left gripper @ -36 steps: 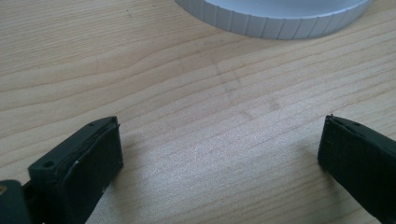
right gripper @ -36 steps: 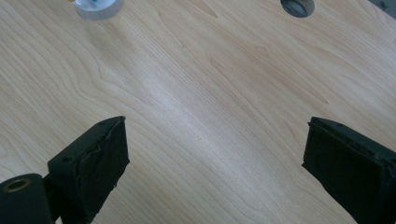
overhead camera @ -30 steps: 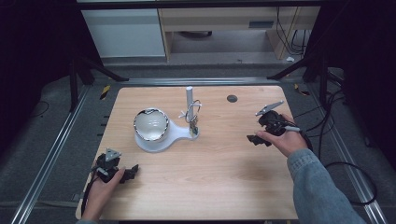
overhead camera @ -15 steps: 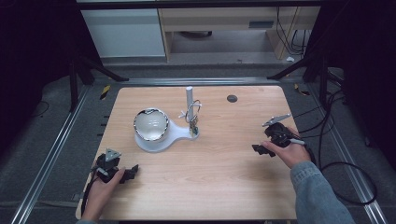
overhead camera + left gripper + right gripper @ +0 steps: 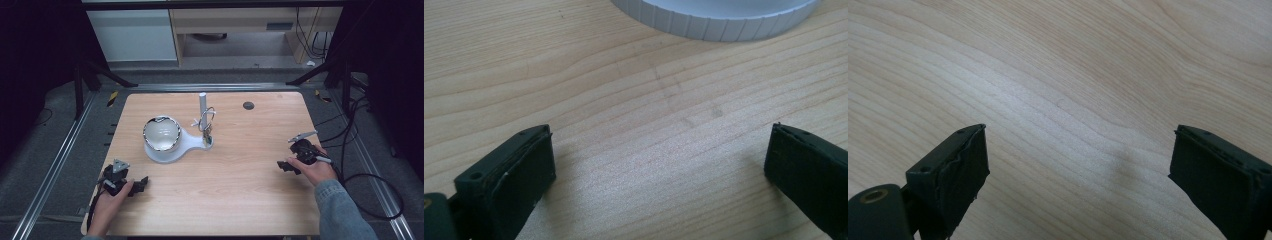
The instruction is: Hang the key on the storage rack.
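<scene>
Work surface: a light wooden table (image 5: 235, 190) with rounded corners, seen from the high view.

Fixture: a white stand (image 5: 172, 149) sits on the table left of centre, toward the far half. Its round base carries a bowl (image 5: 161, 133) with a shiny rim and a white inside. An arm of the base runs to the right and ends at an upright grey post (image 5: 203, 105). A metal ring (image 5: 207, 118) hangs at the post, with small items below it that are too small to identify. A dark round mark (image 5: 248, 105) lies on the table near the far right edge, well apart from the stand.

Left gripper (image 5: 139, 185): held in the left hand (image 5: 107, 205) at the near left corner, low over the table. In the left gripper view its 2 black jaws stand wide apart with bare wood between them, and the ribbed edge of the white base (image 5: 719, 22) shows at the top.

Right gripper (image 5: 284, 167): held in the right hand (image 5: 314, 170) near the right edge, well apart from the stand. In the right gripper view its 2 jaws stand wide apart over bare wood, gripping nothing
</scene>
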Demonstrator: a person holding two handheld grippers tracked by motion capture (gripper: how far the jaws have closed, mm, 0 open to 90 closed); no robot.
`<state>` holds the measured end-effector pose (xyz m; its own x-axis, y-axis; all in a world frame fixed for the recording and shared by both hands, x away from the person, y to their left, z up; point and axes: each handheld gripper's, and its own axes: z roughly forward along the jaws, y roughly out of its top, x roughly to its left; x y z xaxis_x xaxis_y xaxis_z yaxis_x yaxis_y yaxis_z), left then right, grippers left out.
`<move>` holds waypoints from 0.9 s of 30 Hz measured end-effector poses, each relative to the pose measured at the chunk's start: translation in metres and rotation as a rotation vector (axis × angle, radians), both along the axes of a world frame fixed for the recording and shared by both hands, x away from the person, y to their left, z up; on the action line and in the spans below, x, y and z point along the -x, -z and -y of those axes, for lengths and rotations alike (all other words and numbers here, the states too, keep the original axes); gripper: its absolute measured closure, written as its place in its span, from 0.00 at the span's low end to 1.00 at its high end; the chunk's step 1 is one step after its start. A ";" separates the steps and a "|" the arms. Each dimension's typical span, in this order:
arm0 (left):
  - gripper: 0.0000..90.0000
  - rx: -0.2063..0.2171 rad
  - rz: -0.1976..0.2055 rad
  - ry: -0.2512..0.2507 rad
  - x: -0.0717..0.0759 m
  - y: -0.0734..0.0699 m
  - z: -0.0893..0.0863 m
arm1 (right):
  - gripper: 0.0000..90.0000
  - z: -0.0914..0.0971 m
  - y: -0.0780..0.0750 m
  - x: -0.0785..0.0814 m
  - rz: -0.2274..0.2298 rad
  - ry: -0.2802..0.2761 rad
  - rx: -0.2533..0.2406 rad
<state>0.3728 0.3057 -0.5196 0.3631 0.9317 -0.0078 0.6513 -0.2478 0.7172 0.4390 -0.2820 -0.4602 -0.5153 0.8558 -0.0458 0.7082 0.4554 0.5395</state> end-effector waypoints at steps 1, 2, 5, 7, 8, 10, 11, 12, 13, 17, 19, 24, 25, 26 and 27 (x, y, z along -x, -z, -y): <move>0.00 0.000 0.000 0.000 0.000 0.000 0.000 | 0.10 0.001 0.002 0.001 -0.001 0.008 -0.005; 0.00 0.000 0.000 0.000 0.000 0.000 0.000 | 0.09 0.001 0.004 0.001 0.002 0.013 -0.001; 0.00 0.000 0.000 0.000 0.000 0.000 0.000 | 0.09 0.003 0.011 0.003 0.016 0.030 -0.004; 0.00 0.000 0.000 0.000 0.000 0.000 0.000 | 0.09 0.002 0.016 0.004 0.012 0.036 0.000; 0.00 0.000 0.000 0.000 0.000 0.000 0.000 | 0.09 0.001 0.018 0.004 0.012 0.040 0.011; 0.00 0.000 0.000 0.000 0.000 0.000 0.000 | 0.09 0.000 0.021 0.006 0.027 0.043 0.012; 0.00 0.000 0.000 0.000 0.000 0.000 0.000 | 0.09 -0.001 0.022 0.006 0.024 0.045 0.006; 0.00 0.000 0.000 0.000 0.000 0.000 0.000 | 0.09 -0.001 0.024 0.006 0.025 0.046 0.005; 0.00 0.000 0.000 0.000 0.000 0.000 0.000 | 0.09 -0.002 0.025 0.007 0.024 0.047 0.006; 0.00 0.000 0.000 0.000 0.000 0.000 0.000 | 0.08 -0.003 0.028 0.007 0.018 0.052 -0.009; 0.00 0.000 0.000 0.000 0.000 0.000 0.000 | 0.06 -0.004 0.030 0.007 0.010 0.050 -0.021; 0.00 0.000 0.000 0.001 0.000 0.000 0.000 | 0.02 -0.007 0.033 0.009 0.026 0.065 -0.028; 0.00 -0.002 0.001 0.002 0.000 0.000 0.000 | 0.01 -0.007 0.033 0.010 0.034 0.067 -0.035; 0.00 -0.002 0.001 0.003 0.000 0.000 0.000 | 0.01 -0.007 0.034 0.011 0.046 0.071 -0.041; 0.00 -0.002 0.000 0.004 0.000 0.000 0.000 | 0.01 -0.007 0.036 0.012 0.062 0.074 -0.053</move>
